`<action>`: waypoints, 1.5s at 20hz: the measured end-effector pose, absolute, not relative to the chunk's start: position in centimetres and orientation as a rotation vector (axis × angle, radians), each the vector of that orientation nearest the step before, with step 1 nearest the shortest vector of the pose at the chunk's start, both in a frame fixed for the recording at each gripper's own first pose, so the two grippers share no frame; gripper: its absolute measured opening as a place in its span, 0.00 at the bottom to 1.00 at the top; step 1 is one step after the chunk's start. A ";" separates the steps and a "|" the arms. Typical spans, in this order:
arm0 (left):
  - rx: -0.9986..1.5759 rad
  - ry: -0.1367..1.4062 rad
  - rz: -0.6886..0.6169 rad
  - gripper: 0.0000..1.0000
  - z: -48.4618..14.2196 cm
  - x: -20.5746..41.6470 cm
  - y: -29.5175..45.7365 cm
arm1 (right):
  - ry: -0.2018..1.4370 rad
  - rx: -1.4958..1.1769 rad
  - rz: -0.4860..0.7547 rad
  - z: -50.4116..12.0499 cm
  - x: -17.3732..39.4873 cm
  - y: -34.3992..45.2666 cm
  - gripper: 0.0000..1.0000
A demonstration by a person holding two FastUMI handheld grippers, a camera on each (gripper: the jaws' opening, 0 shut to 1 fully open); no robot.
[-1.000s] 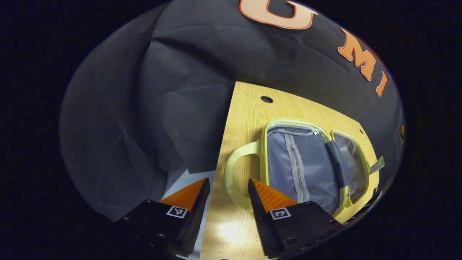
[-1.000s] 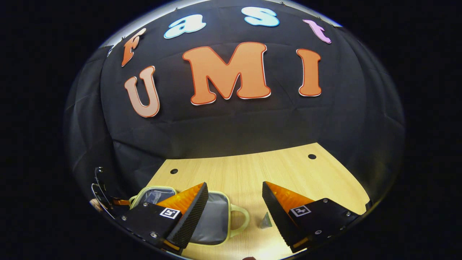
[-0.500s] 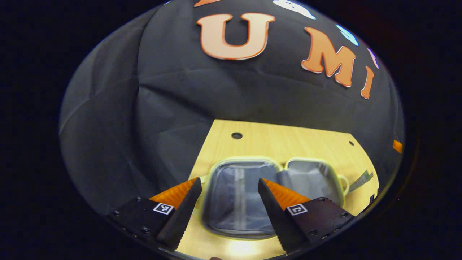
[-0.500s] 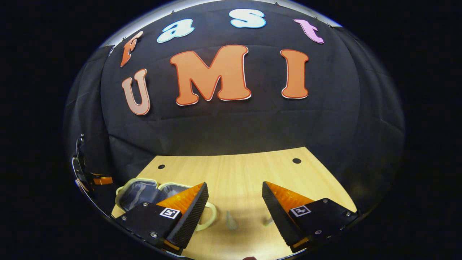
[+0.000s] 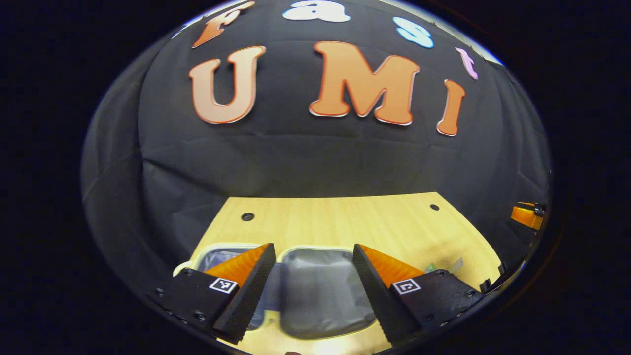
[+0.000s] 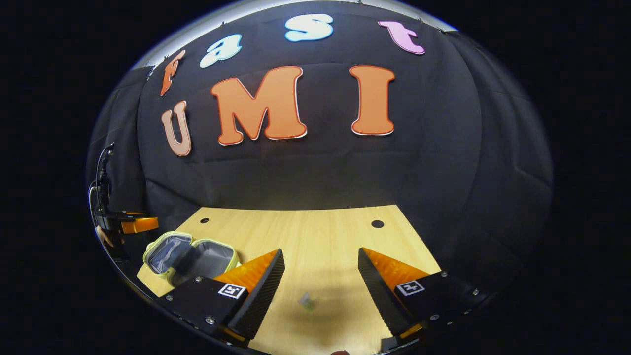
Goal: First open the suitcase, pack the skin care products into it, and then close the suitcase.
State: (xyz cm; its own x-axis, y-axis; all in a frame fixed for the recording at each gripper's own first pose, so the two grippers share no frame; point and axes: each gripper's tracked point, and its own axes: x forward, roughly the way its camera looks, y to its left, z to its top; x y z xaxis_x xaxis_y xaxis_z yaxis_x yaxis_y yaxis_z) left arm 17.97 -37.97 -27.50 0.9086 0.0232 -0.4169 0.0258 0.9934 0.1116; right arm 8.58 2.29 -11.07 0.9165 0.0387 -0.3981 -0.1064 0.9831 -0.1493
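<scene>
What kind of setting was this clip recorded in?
Most likely a staged recording booth, not a home: black cloth wall behind a bare wooden table with drilled holes, and an open suitcase laid out on it.

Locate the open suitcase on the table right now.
In the right gripper view the suitcase lies open at the table's left end; in the left gripper view it sits beneath the left tongs.
</scene>
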 end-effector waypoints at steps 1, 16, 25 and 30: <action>0.116 0.422 0.000 0.98 -27.5 18.3 -40.0 | 0.409 -0.161 0.071 -11.1 8.4 1.3 0.95; 0.219 0.456 -0.219 0.97 -40.3 21.8 -62.4 | 0.585 -0.147 -0.068 -16.0 5.9 -8.9 0.95; 0.191 0.607 -0.154 0.98 -50.6 20.5 -60.6 | 0.702 -0.195 -0.048 -19.6 5.7 -8.6 0.96; 0.230 0.666 -0.140 0.97 -53.4 20.1 -59.9 | 0.731 -0.184 -0.036 -20.6 5.7 -7.9 0.96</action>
